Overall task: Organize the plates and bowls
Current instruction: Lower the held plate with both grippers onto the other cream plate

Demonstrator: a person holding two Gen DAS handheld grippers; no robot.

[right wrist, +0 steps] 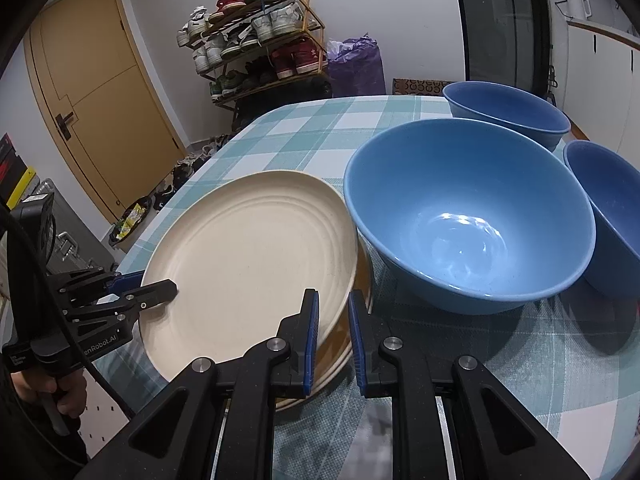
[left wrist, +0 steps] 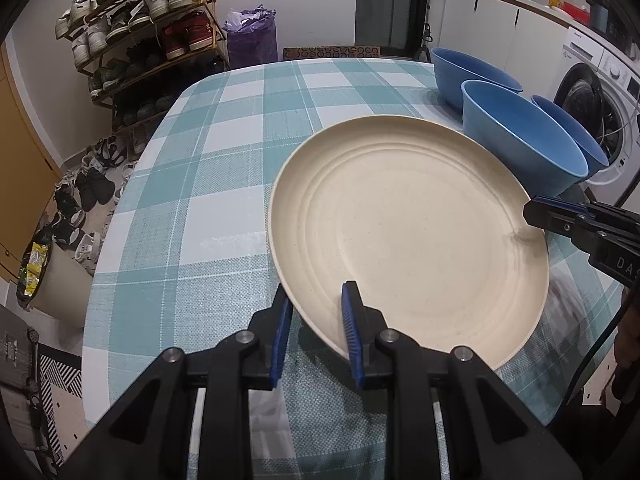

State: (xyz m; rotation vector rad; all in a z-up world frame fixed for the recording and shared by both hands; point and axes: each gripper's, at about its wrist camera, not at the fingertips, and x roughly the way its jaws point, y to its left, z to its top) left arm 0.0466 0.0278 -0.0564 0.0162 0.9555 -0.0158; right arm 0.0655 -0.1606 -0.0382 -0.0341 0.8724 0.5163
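- My left gripper (left wrist: 316, 320) is pinched tight on the near rim of the cream plate (left wrist: 408, 232), one blue pad above the rim and one below.
- My right gripper (right wrist: 334, 336) is clamped on the rim at the opposite side; in the left view its black tip sits on the plate's right edge.
- I hold it from both sides, I judge, because the plate is wide and shallow and one pinch on the edge would let it tip.
- The plate is tilted: its far edge rides higher than the edge by my left gripper.
- In the right view the cream plate lies over a stack of plates (right wrist: 352, 344), with brownish rims showing beneath it. I cannot tell whether it rests fully on them or is just above.
- So this step looks like adding the plate to the pile, and it seems nearly done.
- Three blue bowls are on the checked tablecloth (left wrist: 200, 184), grouped beside the plates.
- The nearest bowl (right wrist: 472, 216) is empty and glossy inside, and its side is just beside the plate's rim.
- The far bowl (right wrist: 508, 112) also shows an empty inside; the right bowl (right wrist: 608, 216) is cut off by the edge of view, so I cannot see its bottom.
- The cream plate has nothing on it.
- The risk I see is the plate knocking the nearest bowl as it settles.
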